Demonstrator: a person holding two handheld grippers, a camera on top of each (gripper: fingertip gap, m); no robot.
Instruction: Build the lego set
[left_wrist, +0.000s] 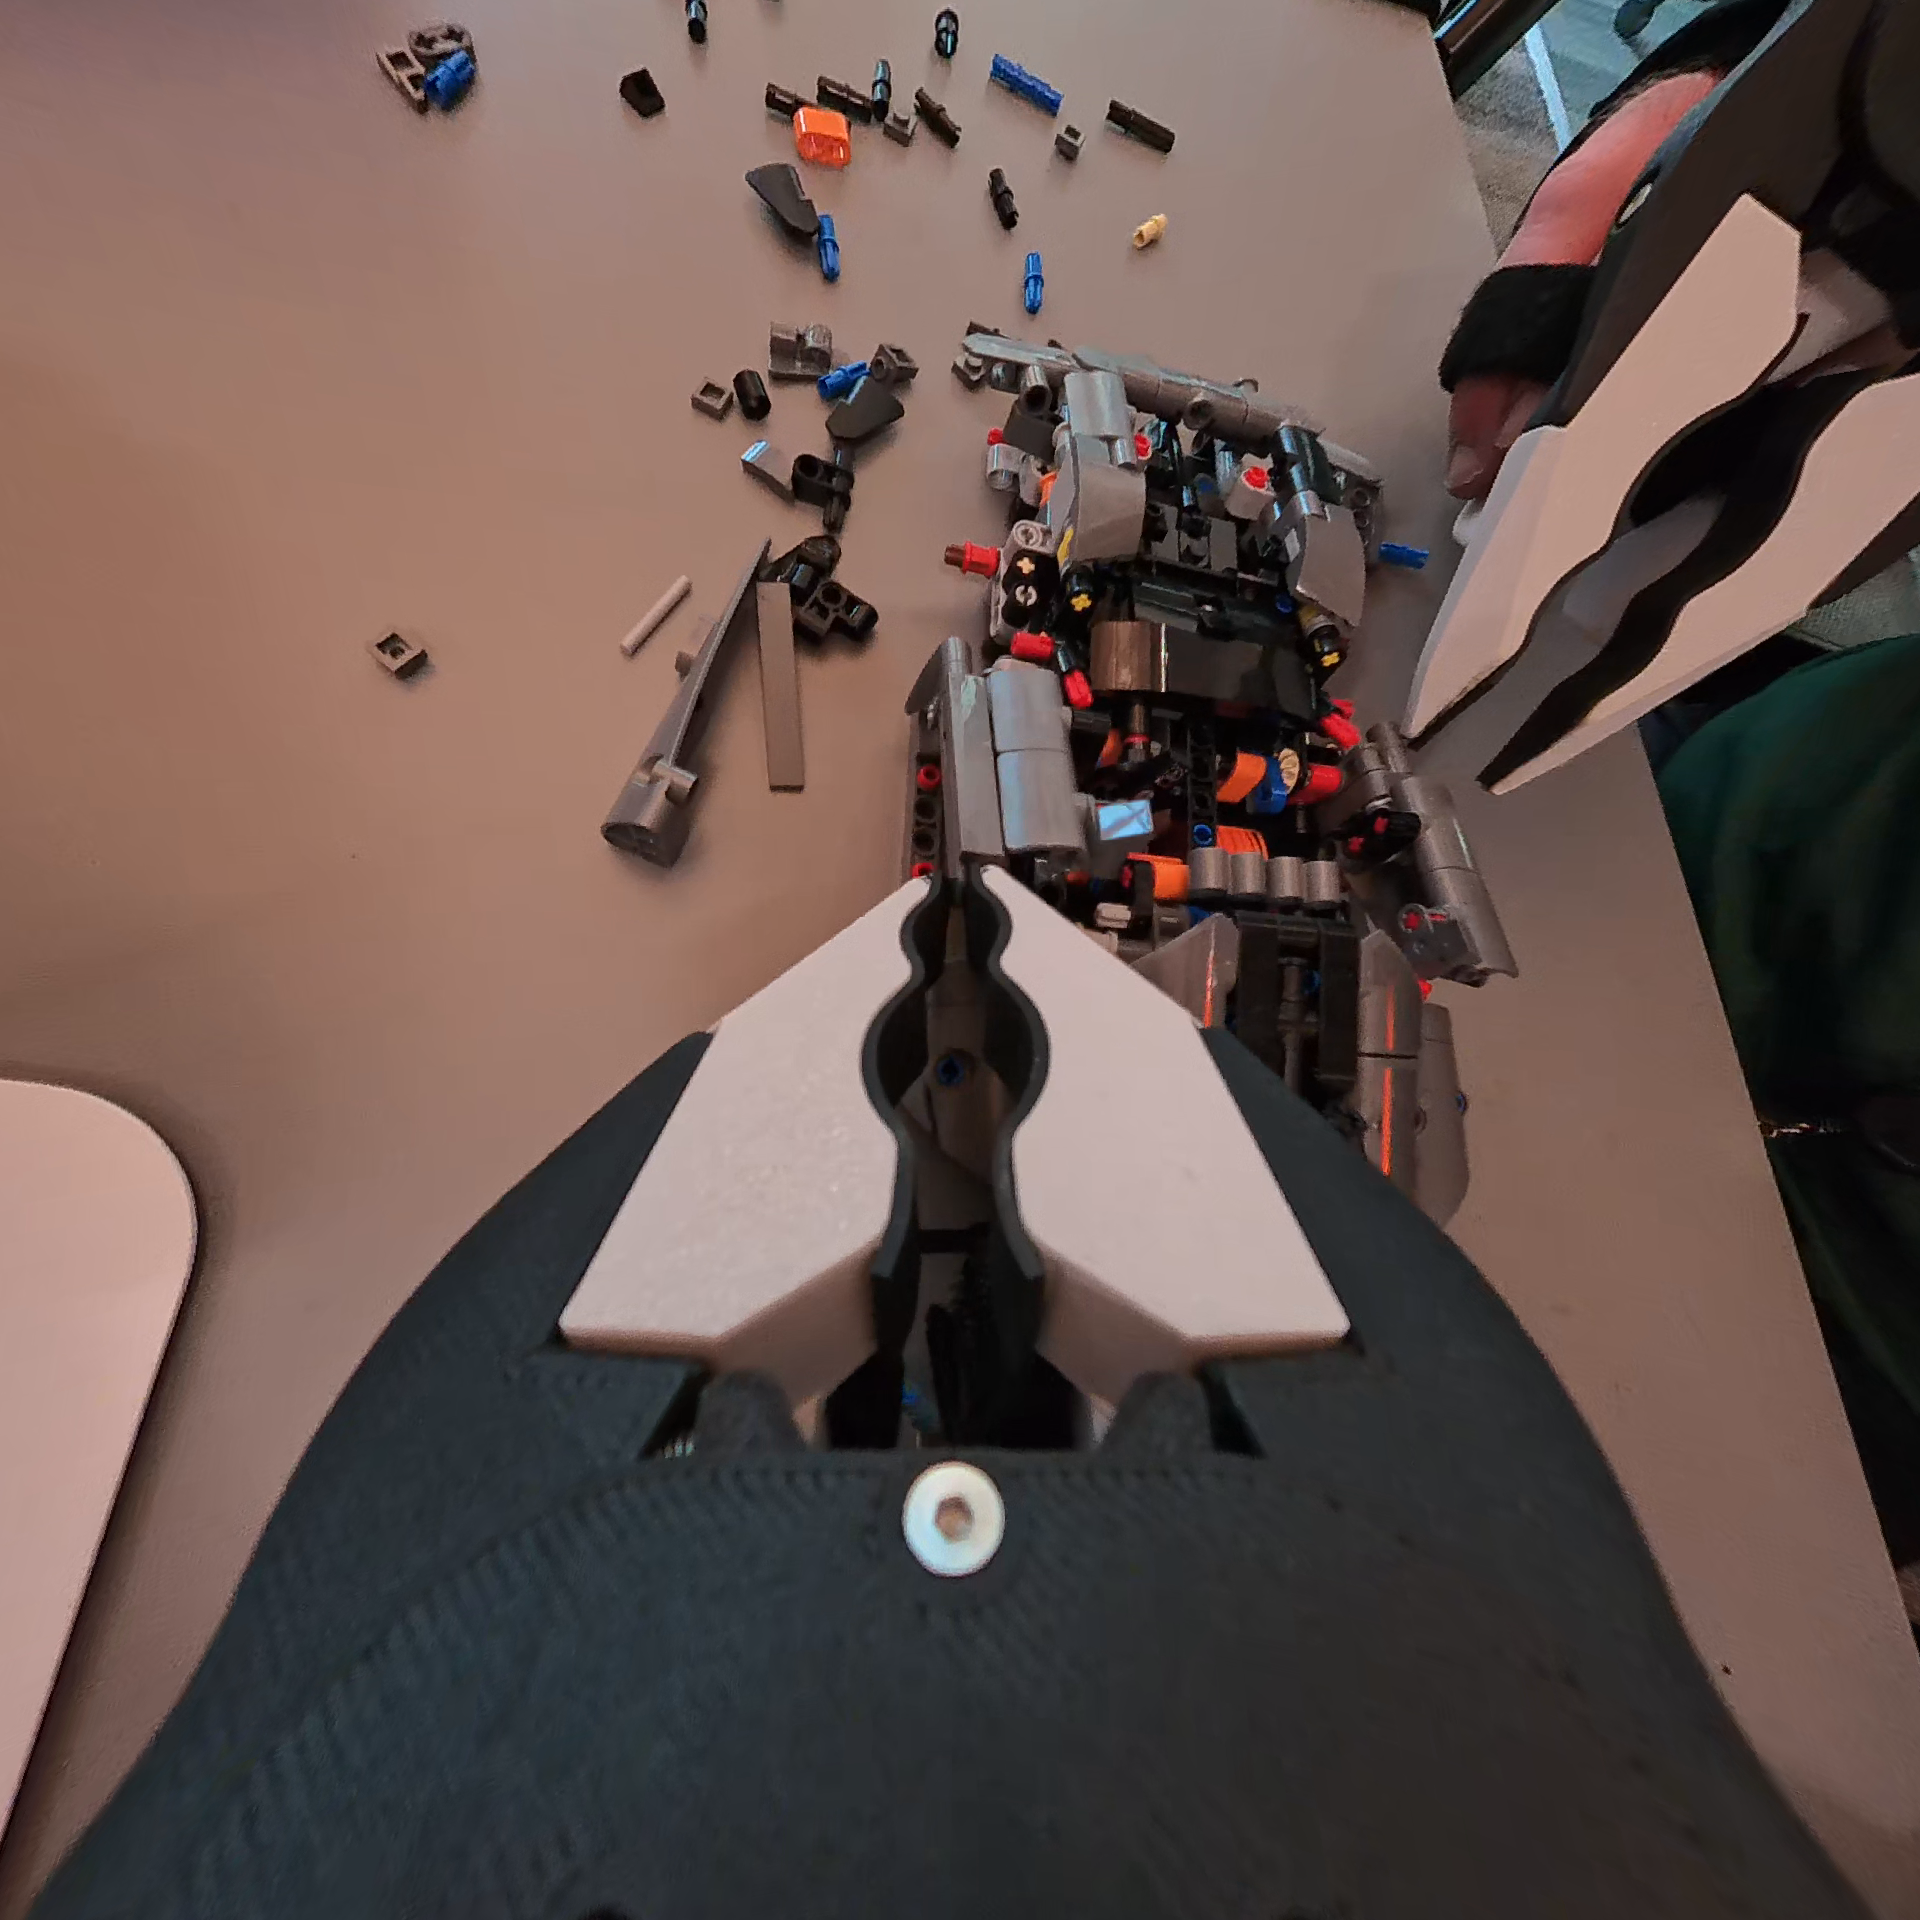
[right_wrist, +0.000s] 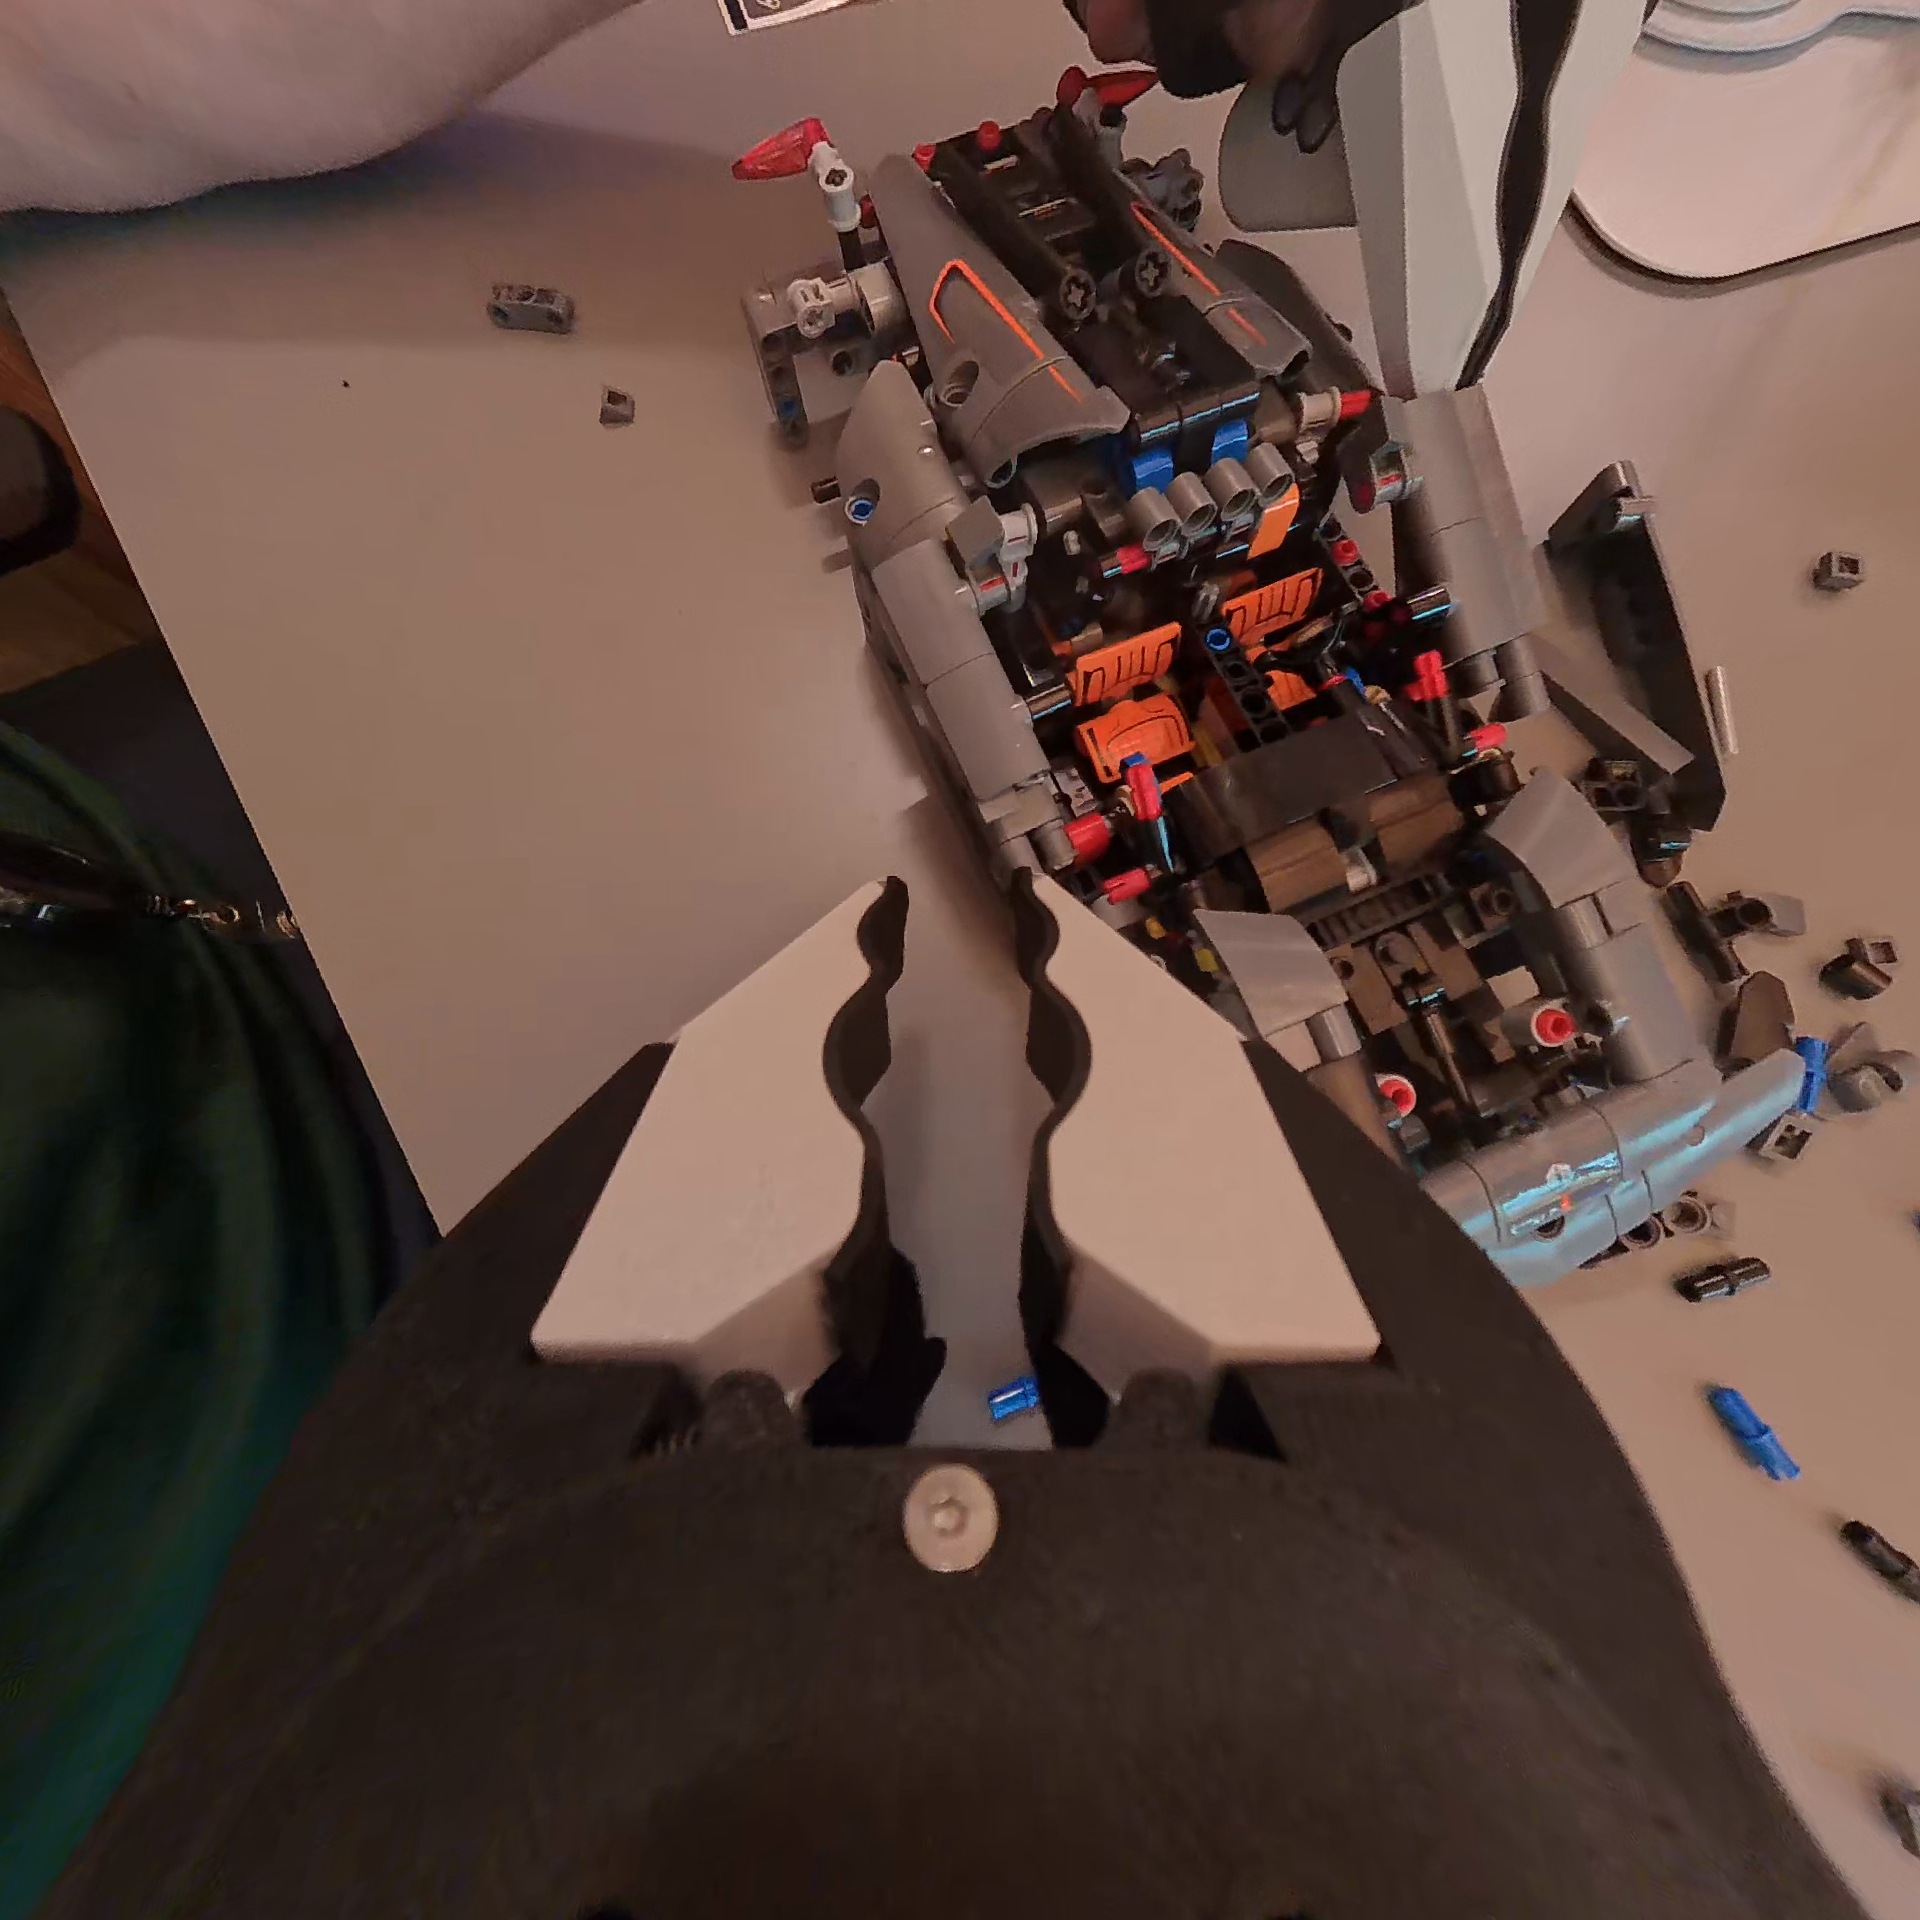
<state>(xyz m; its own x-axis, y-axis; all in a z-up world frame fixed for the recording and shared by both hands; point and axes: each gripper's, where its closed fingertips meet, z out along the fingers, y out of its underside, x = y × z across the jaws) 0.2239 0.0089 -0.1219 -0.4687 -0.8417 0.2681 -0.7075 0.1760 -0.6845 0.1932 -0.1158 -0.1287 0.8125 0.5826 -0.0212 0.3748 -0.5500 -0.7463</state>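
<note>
A partly built grey, black and orange lego car (left_wrist: 1195, 665) lies on the table (left_wrist: 312, 416). My left gripper (left_wrist: 954, 885) is shut on the car's grey side panel (left_wrist: 1023, 769), and part of the panel shows between the fingers. In the right wrist view the left gripper (right_wrist: 1439, 390) comes down from the top onto the same panel (right_wrist: 1455, 488) of the car (right_wrist: 1226, 665). My right gripper (right_wrist: 956, 894) is open and empty, just above the table beside the car's near side. It also shows in the left wrist view (left_wrist: 1455, 758), at the right of the car.
Several loose pieces lie beyond the car: an orange piece (left_wrist: 821, 135), a long grey panel (left_wrist: 686, 727), a flat grey tile (left_wrist: 779, 686), blue pins (right_wrist: 1751, 1434) and a dark panel (right_wrist: 1631, 623). A white pad (left_wrist: 83, 1299) lies left. A person's green garment (right_wrist: 156, 1143) is past the table edge. Some 12 cm of space lies between my two pairs of fingers. From the left gripper's tips to the flat grey tile (left_wrist: 779, 686) is close to 7 cm. Seen from the right wrist view (right_wrist: 1595, 697) as well.
</note>
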